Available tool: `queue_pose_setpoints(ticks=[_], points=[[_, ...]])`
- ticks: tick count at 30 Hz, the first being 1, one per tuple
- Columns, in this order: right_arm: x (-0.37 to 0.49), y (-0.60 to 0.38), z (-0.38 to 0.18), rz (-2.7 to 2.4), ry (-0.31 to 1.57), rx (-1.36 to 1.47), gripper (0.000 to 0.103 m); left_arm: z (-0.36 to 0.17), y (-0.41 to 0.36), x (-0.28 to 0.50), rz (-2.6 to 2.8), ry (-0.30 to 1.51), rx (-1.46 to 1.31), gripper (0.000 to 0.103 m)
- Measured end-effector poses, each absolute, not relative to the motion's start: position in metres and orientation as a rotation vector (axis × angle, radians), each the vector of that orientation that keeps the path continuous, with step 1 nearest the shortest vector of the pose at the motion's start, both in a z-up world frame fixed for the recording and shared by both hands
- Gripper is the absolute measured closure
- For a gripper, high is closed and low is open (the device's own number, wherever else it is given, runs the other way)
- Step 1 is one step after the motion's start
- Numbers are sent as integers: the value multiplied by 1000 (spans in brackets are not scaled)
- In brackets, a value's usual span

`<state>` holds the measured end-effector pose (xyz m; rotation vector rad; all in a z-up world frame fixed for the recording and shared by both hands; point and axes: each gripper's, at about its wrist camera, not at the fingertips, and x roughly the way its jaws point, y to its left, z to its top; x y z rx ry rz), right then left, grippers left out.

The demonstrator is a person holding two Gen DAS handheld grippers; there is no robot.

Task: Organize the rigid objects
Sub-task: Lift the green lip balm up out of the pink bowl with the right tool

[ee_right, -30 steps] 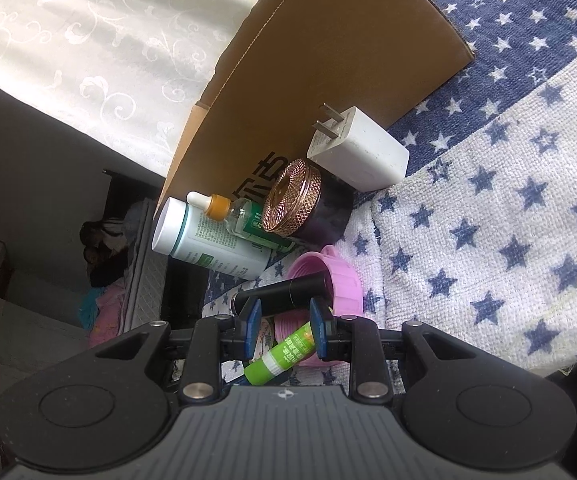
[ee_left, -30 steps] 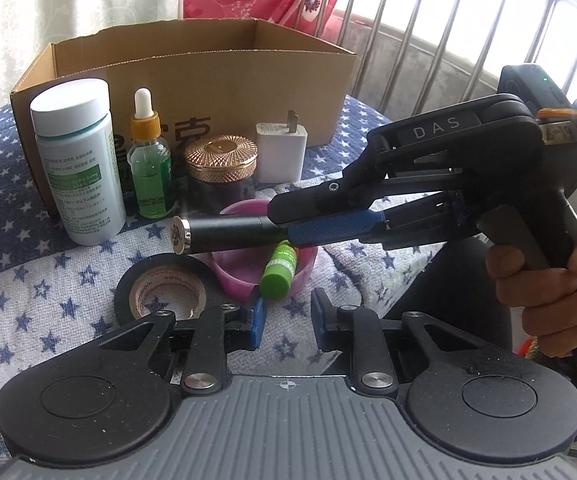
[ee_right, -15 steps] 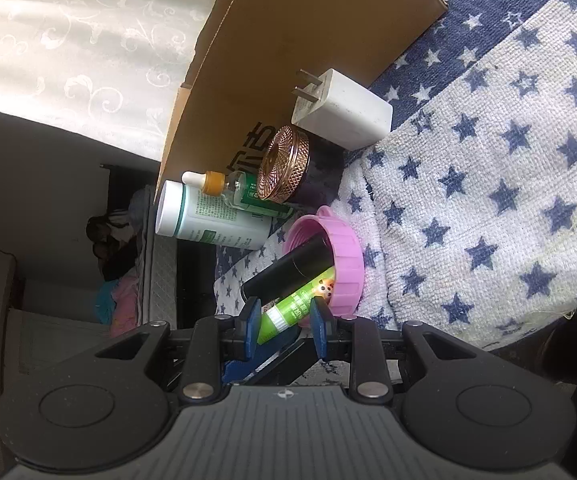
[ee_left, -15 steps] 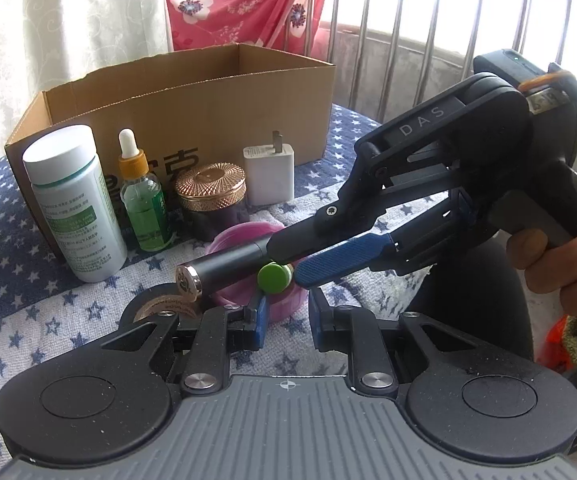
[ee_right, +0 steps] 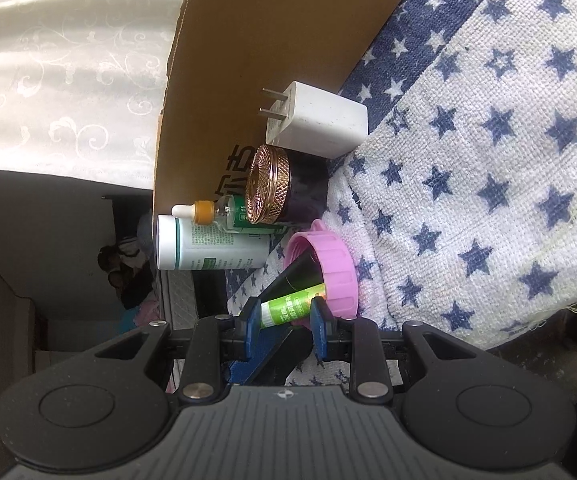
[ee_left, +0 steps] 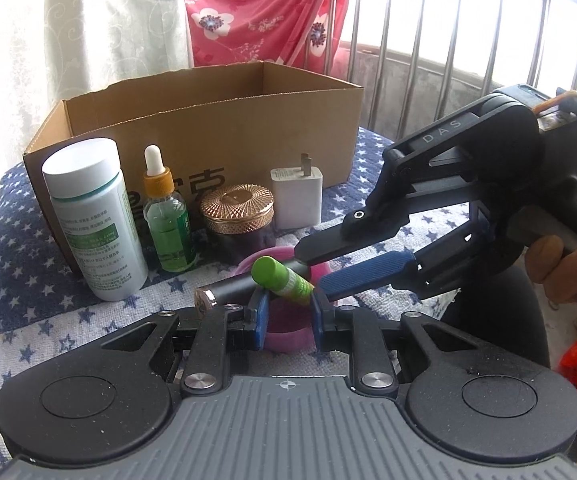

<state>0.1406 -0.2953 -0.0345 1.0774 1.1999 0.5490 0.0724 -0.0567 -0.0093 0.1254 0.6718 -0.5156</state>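
A pink cup (ee_left: pixel 288 334) (ee_right: pixel 338 268) holds a green glue stick (ee_left: pixel 280 278) (ee_right: pixel 288 308) and a black cylinder (ee_left: pixel 232 290) (ee_right: pixel 300 272), both leaning out of it. My left gripper (ee_left: pixel 287 316) is shut on the pink cup, a blue pad on each side. My right gripper (ee_right: pixel 282 324) (ee_left: pixel 320 268) is open around the two sticks, its fingers apart on either side of the glue stick.
An open cardboard box (ee_left: pixel 208 132) stands behind. In front of it stand a white pill bottle (ee_left: pixel 92 220), a green dropper bottle (ee_left: pixel 166 224), a jar with a gold lid (ee_left: pixel 238 212) and a white charger (ee_left: pixel 296 196). A star-patterned cloth (ee_right: pixel 488 200) covers the surface.
My right gripper has opened and let go of the black cylinder, which now leans in the pink cup. My left gripper moved closer and took hold of the cup; the black tape roll left the view.
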Motion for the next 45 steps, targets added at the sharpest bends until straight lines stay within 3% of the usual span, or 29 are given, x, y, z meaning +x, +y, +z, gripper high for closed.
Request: queue_pose_setpoints(ticks=[7, 25, 45], points=[[137, -295, 8, 569, 1003, 703, 74, -12, -55, 81, -509, 678, 109, 81], [145, -260, 22, 738, 969, 297, 74, -20, -72, 89, -500, 675, 146, 78], [156, -242, 32, 803, 916, 136, 74, -30, -88, 90, -496, 638, 232, 77]])
